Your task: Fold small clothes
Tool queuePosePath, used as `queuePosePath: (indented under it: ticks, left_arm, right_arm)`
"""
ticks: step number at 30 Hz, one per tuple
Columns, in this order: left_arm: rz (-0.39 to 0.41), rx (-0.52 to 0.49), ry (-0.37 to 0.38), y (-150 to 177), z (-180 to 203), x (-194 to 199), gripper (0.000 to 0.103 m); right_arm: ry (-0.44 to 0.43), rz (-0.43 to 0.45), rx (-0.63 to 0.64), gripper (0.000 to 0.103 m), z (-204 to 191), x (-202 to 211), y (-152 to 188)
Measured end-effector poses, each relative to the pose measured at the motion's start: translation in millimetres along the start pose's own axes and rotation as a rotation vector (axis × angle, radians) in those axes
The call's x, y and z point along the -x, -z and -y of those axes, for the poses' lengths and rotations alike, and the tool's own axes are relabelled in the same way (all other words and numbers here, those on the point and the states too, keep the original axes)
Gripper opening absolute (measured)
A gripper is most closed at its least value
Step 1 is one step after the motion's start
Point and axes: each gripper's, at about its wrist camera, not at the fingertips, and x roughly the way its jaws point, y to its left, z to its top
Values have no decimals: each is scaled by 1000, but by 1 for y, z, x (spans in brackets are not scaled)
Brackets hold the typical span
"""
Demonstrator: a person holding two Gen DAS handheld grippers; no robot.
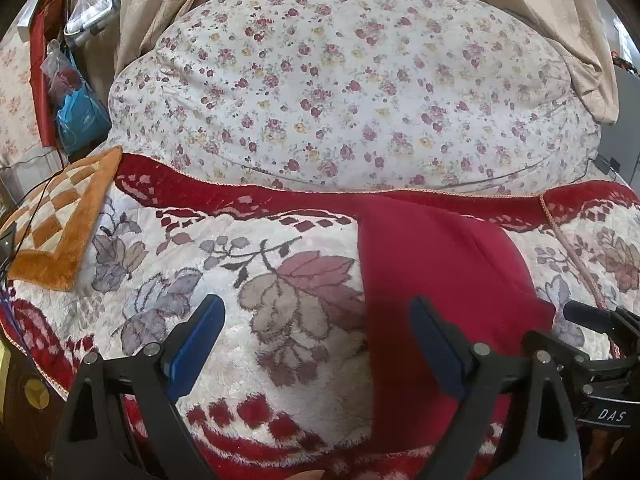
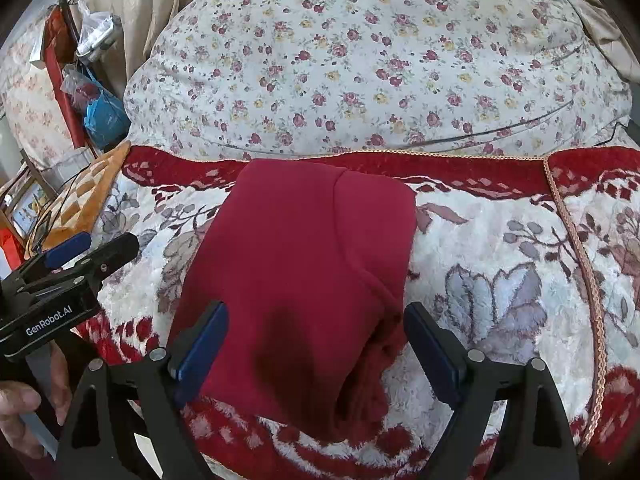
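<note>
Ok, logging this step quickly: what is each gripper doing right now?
Left gripper: open, holding nothing.
Right gripper: open, holding nothing, over the red garment.

Left hand-held gripper [image 1: 316, 340] and right hand-held gripper [image 2: 316, 344] seemingly both gape wide.

- A plush blanket [image 2: 500, 248], white with red borders and leaf patterns, is covering the bed and carrying everything here.
- A folded red garment [image 2: 304, 264] is lying flat on it, reaching almost to the red border at the far edge.
- An orange-and-cream checkered cushion [image 1: 60, 220] is resting on the blanket's far left corner, well apart from the garment.
- A floral quilt [image 1: 340, 88] is bulging just beyond the blanket's far edge, touching it.
</note>
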Motion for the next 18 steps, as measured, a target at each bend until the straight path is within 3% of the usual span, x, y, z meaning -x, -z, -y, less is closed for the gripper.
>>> queuePosePath:
  ticks: [18]
  left_arm:
    - [-9,-3,-3,2,1,-3,92]
  right_arm:
    - [3,-2,-1,93,-3,-3,-1]
